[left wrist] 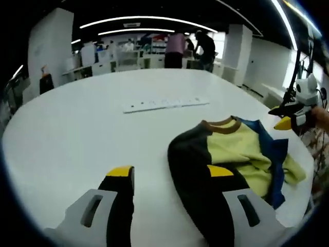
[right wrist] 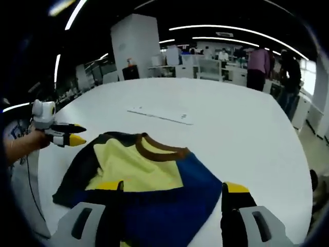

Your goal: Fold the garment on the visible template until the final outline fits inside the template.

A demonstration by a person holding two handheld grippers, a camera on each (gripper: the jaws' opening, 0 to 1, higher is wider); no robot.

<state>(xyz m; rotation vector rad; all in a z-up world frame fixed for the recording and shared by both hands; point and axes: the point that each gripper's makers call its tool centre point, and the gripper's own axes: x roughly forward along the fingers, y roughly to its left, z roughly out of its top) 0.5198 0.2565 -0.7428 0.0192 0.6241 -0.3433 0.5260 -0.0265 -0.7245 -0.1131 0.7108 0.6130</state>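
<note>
Left gripper view. The left gripper (left wrist: 170, 177) is held low over the white table (left wrist: 77, 128), its yellow-tipped jaws set wide with nothing between them; the right-hand jaw overlaps the dark panel of the garment (left wrist: 226, 154), though whether it touches the cloth cannot be told. The garment, a colour-blocked top in black, pale yellow and blue with a brown collar (left wrist: 221, 124), lies loosely bunched on the near right part of the table, not flat. Beyond it a flat white strip (left wrist: 165, 104) lies across the table, well apart from the cloth; whether this is the template cannot be told. At the right edge the right gripper (left wrist: 288, 117) hovers just beside the garment's far corner.

Right gripper view. The left gripper (right wrist: 69, 135) appears at the left, near the black shoulder of the garment (right wrist: 149, 180), its jaws apparently close together; the grip cannot be told from here. The right gripper (right wrist: 172, 188) has its jaws wide, empty, straddling the blue panel.

Step in hand, as judged: the opening approach, with no fold yet made and the cloth still crumpled. The next move calls for each gripper to close on an edge or shoulder and draw the garment out flat before folding.
</note>
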